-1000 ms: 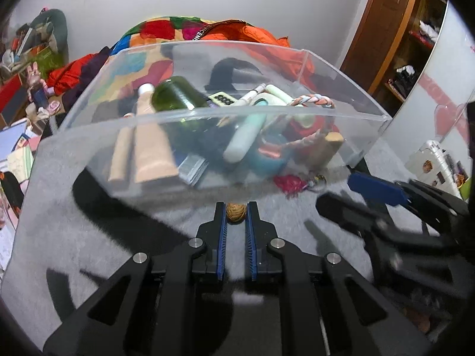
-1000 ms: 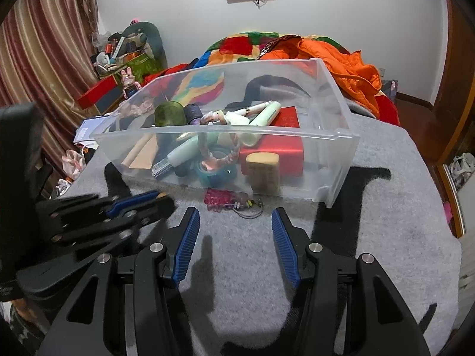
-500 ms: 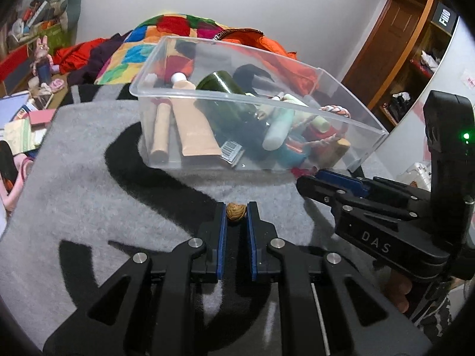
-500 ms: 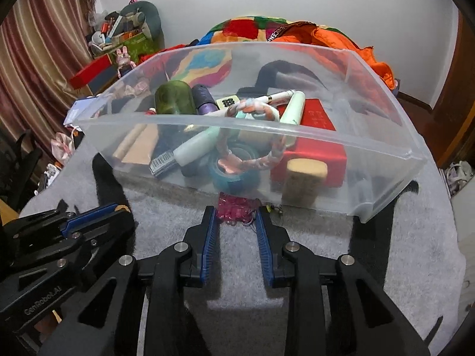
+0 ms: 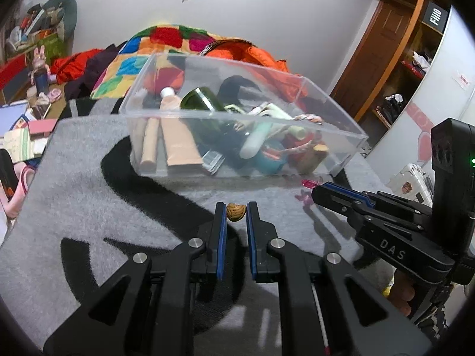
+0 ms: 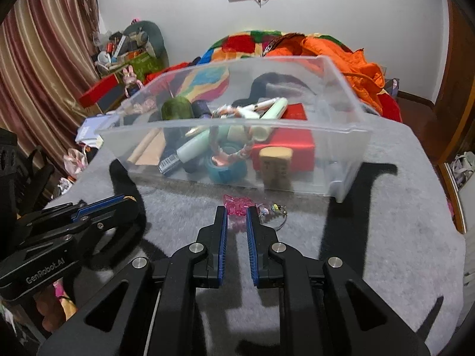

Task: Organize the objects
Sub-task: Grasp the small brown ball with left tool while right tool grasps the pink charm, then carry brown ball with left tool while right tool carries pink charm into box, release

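Grey carpet (image 6: 371,237) carries a clear bin (image 6: 237,130) already crowded with bottles and tubes. Left gripper (image 5: 236,212) pinches a small brown nut (image 5: 236,212) between closed jaws, short of the bin. Right gripper (image 6: 236,211) has its jaws closed on a pink keychain (image 6: 236,203) just before the bin's front wall; best lift straight up, clear the rim, then release over the bin

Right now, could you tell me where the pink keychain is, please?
In the right wrist view the pink keychain lies on the grey rug just in front of the clear bin, between the right tool's fingertips.
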Tool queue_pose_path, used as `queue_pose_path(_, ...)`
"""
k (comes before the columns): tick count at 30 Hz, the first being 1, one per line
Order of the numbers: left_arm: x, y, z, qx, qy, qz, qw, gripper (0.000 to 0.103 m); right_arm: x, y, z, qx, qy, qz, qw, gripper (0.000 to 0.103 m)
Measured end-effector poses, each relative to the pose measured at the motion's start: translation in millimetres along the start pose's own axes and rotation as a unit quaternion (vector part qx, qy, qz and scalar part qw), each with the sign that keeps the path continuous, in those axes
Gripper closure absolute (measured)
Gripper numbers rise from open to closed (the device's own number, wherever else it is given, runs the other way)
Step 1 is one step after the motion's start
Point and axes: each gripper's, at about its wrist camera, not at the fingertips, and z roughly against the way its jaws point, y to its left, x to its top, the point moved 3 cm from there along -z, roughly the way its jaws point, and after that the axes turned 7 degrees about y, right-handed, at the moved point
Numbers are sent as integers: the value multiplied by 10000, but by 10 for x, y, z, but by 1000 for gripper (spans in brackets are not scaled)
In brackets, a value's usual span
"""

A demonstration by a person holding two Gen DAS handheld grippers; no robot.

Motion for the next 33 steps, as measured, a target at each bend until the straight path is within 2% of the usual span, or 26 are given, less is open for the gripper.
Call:
queue_pose_path(5, 38, -153, 118, 53, -138, -158, 9998, 91, -2, -27, 189, 147, -224, -63, 9996, 92)
queue_pose_path(9, 100, -246, 198, 48, -248, -261, 9993, 91, 31, -29, 346, -88, -482, -81, 9988, 92)
queue_pose_path(22, 394, -345, 422, 159, -620, -432, 9970, 91, 278, -46, 706, -171, -1012, -22, 9947, 92)
queue_pose_path(33, 682, -353, 546, 254, -917, -478, 9943, 91, 560, -17, 823, -322, -1377, 175, 9898, 92)
